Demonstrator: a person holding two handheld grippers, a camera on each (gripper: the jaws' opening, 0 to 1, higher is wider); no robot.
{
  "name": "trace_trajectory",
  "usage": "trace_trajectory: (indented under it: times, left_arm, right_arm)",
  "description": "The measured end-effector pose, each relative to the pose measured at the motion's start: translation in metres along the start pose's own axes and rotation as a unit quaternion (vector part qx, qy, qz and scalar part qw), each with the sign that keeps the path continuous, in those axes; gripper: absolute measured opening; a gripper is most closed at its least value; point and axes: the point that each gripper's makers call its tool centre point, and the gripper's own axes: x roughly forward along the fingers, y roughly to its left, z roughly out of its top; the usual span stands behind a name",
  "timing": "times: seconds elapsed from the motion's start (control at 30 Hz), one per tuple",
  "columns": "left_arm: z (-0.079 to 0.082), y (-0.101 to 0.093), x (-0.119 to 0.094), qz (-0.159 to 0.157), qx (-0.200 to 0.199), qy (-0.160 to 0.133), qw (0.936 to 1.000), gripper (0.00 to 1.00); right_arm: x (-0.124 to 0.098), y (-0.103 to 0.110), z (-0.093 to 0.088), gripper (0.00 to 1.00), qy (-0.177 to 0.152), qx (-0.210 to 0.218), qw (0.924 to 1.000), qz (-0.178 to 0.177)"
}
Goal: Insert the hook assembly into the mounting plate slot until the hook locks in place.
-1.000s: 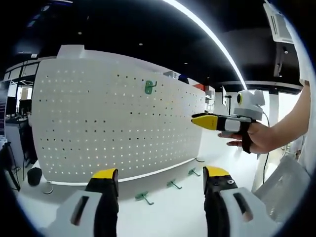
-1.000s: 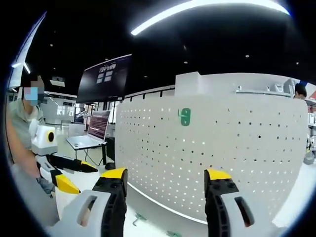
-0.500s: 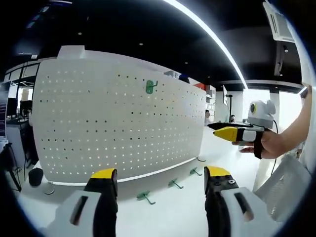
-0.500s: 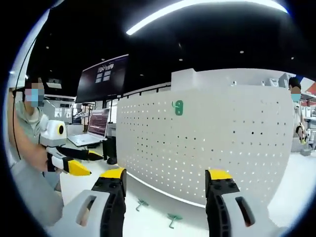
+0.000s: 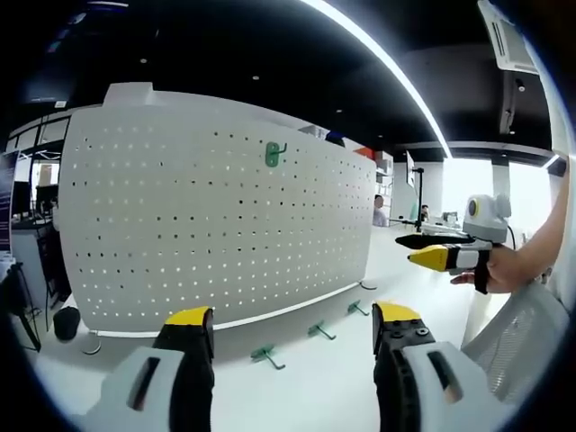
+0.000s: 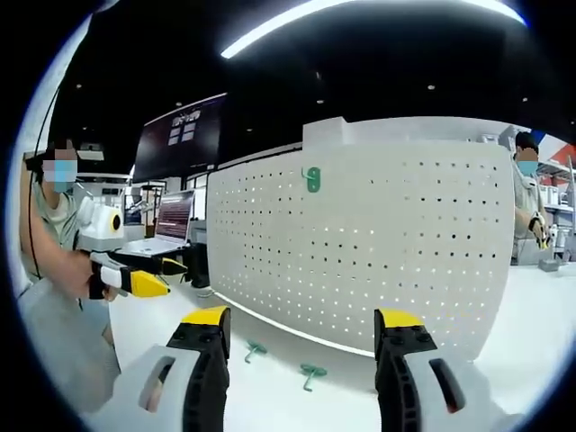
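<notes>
both grippers, left gripper (image 5: 292, 324) and right gripper (image 6: 301, 326), are hanging released and empty before a white pegboard (image 5: 216, 225) holding a green hook (image 5: 274, 154); spare hooks (image 5: 265, 356) are lying below.

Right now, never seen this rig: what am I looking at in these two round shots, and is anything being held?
No robot arm here: a person holds a hand-held two-jaw gripper in each hand, and a fisheye camera rides on each.

Left gripper view: the left gripper, with yellow-tipped black jaws apart and nothing between them. The right gripper enters from the right, in the person's hand.

Right gripper view: the right gripper, also open and empty. The left gripper shows at the left.

Ahead stands a white perforated pegboard panel with one green plastic hook already mounted near the top. Three loose green hooks lie on the white tabletop at its foot. Nothing is held yet.
</notes>
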Motion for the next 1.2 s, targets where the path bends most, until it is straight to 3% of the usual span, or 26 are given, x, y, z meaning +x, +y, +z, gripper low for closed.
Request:
trace_trajectory:
  times: [0.47, 0.63, 0.83, 0.93, 1.1, 1.2]
  left_arm:
    - [-0.01, -0.001, 0.015, -0.022, 0.038, 0.049, 0.9978, 0.73]
    - [-0.013, 0.002, 0.026, -0.046, 0.066, 0.077, 0.9938, 0.73]
    - [-0.017, 0.004, 0.04, -0.078, 0.071, 0.101, 0.9893, 0.75]
    - [-0.026, 0.002, 0.047, -0.102, 0.09, 0.13, 0.9822, 0.75]
    - [-0.031, -0.002, 0.056, -0.131, 0.086, 0.154, 0.9755, 0.76]
    - [-0.038, -0.005, 0.061, -0.155, 0.1, 0.179, 0.9663, 0.75]
  right_arm:
    - [0.001, 0.001, 0.0, 0.62, -0.003, 0.002, 1.0, 0.001]
    - [0.0, 0.001, 0.001, 0.61, -0.004, 0.001, 1.0, 0.0]
    - [-0.001, 0.0, 0.003, 0.59, -0.007, 0.002, 1.0, -0.002]
    - [-0.002, -0.003, 0.002, 0.59, -0.009, 0.004, 0.9999, -0.004]
    - [-0.003, -0.005, 0.005, 0.59, -0.013, 0.005, 0.9999, -0.008]
    - [-0.004, -0.005, 0.006, 0.59, -0.014, 0.003, 0.9999, -0.007]
